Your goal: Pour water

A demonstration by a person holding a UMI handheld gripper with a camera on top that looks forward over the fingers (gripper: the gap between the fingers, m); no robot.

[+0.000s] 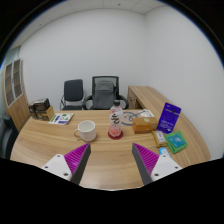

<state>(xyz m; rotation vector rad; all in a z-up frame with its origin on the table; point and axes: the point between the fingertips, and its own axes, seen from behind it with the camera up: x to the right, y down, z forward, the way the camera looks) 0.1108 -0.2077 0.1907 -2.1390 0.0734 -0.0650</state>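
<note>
A white mug [86, 128] stands on the wooden table [110, 150], beyond my left finger. To its right a small bottle [116, 121] with a light cap stands on a red coaster [115, 132]. My gripper [112, 161] is open and empty, with its purple pads [76, 158] wide apart over bare table. Both the mug and the bottle are well ahead of the fingers, not between them.
A cardboard box [145, 122], a purple box [171, 116] and a teal packet [176, 142] sit at the right. Books [60, 118] and a dark box [40, 107] lie at the left. Two black chairs [90, 94] stand behind the table by the white wall.
</note>
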